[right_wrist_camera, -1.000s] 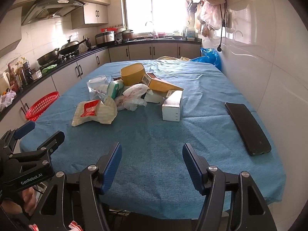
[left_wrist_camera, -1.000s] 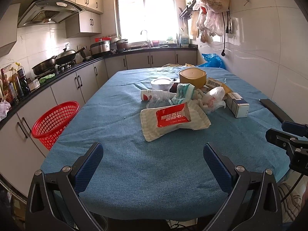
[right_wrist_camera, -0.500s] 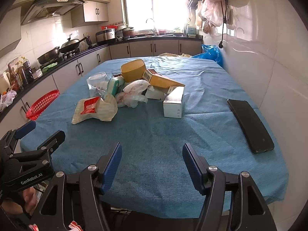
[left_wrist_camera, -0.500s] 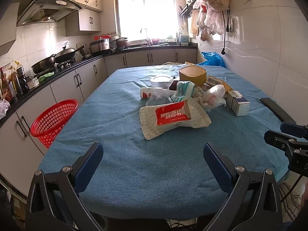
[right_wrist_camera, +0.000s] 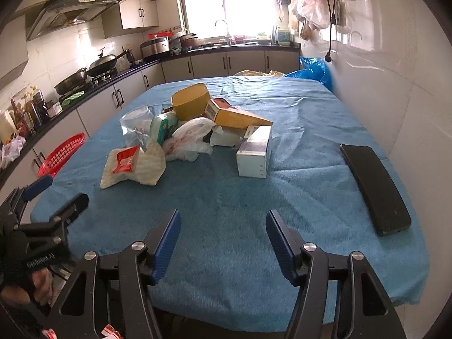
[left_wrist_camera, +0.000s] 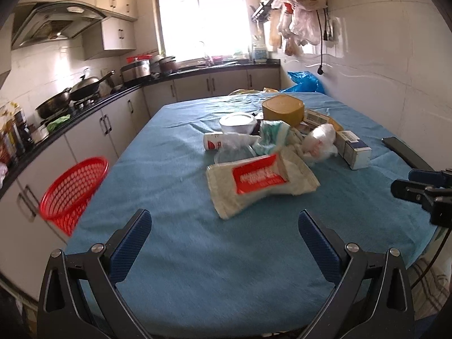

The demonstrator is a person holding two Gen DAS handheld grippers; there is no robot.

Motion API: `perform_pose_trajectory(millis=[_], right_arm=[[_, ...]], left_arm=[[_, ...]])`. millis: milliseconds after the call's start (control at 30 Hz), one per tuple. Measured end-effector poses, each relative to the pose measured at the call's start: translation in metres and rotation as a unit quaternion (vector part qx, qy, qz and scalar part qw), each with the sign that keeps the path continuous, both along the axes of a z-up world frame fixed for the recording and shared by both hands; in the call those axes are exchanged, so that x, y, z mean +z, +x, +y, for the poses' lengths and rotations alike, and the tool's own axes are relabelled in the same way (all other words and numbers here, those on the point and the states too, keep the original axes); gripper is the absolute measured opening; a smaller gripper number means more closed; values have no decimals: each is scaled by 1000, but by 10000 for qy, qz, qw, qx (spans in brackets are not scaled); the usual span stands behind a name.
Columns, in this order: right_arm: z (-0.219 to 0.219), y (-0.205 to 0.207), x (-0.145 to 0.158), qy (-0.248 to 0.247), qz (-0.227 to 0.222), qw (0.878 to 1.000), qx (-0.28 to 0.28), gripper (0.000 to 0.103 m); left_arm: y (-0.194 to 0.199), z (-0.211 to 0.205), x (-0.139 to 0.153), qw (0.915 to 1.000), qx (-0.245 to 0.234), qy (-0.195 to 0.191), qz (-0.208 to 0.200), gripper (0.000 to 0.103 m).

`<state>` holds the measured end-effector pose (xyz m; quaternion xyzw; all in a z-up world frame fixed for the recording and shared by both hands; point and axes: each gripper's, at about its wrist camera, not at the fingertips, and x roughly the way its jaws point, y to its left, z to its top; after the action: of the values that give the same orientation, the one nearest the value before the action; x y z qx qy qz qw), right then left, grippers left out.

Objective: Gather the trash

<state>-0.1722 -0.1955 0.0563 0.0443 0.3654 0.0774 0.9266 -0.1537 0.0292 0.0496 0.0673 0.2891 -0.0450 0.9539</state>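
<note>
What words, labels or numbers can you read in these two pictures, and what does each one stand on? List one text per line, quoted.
"GenRobot.AI": on the left gripper body, right wrist view, blurred but legible.
White characters on the red label of the cream packet: too blurred to read.
Barcode and print on the yellow box: too small.
Print on the white carton: too small.

Both wrist cameras look downward across the blue table [left_wrist_camera: 180,175], sharing its trash pile [right_wrist_camera: 186,130].
</note>
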Motion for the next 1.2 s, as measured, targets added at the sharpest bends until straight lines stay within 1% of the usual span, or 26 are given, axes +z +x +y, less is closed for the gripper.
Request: perform_pose_trajectory(millis=[67, 133, 167, 267, 300, 367, 433, 500, 567, 667, 700, 767, 800, 833, 900, 933, 1000, 1100, 1167, 1200], right_arm=[[-5, 6, 1, 84, 44, 10000, -1, 55], [-12, 15, 0, 215, 148, 9997, -20, 52], [-15, 18, 0, 268, 177, 9995, -24, 51], [-25, 28, -1, 491, 305, 9983, -32, 50], [-28, 31, -1, 535, 326, 9980, -45, 50], [-33, 37, -2, 581, 367, 9976, -78, 50], [-37, 43, -3, 661, 434, 9968, -62, 50], [-40, 48, -3, 729, 491, 9961, -56, 50], [-43, 53, -4, 769, 535, 9956, -51, 50], [-44, 60, -6, 785, 578, 9952, -53, 50], [-44, 64, -6, 803, 603, 9949, -43, 50], [-43, 69, -7, 816, 627, 9947, -26, 50], [-42, 72, -7, 813, 627, 9947, -21, 50], [-42, 74, -7, 807, 618, 9948, -28, 50], [-43, 79, -7, 812, 618, 9948, -41, 50], [-43, 81, -7, 815, 623, 9947, -48, 50], [-45, 84, -7, 802, 639, 9947, -76, 50], [-45, 91, -6, 818, 673, 9943, -110, 50], [-44, 97, -5, 890, 690, 9936, -120, 50], [-43, 99, -5, 888, 677, 9937, -129, 50]], left_arm=[[16, 11, 6, 9996, -145, -173, 141, 103], [35, 21, 10, 9984, -245, -380, 336, 103], [48, 26, 11, 9964, -405, -574, 475, 103], [84, 30, 8, 9904, -635, -864, 871, 103], [93, 29, 5, 9882, -743, -917, 978, 103], [112, 26, -1, 9858, -777, -965, 1137, 103], [125, 21, -8, 9800, -1082, -1020, 1319, 103], [133, 17, -14, 9796, -1118, -944, 1374, 103], [132, 13, -17, 9766, -1266, -962, 1449, 103], [119, 6, -18, 9709, -1650, -948, 1454, 103], [111, 2, -19, 9674, -1826, -918, 1494, 103], [95, -9, -20, 9630, -2081, -750, 1539, 103], [85, -16, -21, 9585, -2281, -723, 1552, 103], [73, -23, -21, 9517, -2525, -725, 1590, 103], [54, -32, -20, 9449, -2798, -715, 1541, 103], [45, -36, -18, 9443, -2865, -680, 1467, 103], [37, -38, -14, 9488, -2806, -595, 1322, 103], [37, -35, -5, 9617, -2474, -440, 1091, 103], [46, -33, -2, 9663, -2267, -491, 1117, 103], [58, -34, -2, 9690, -2132, -465, 1162, 103]])
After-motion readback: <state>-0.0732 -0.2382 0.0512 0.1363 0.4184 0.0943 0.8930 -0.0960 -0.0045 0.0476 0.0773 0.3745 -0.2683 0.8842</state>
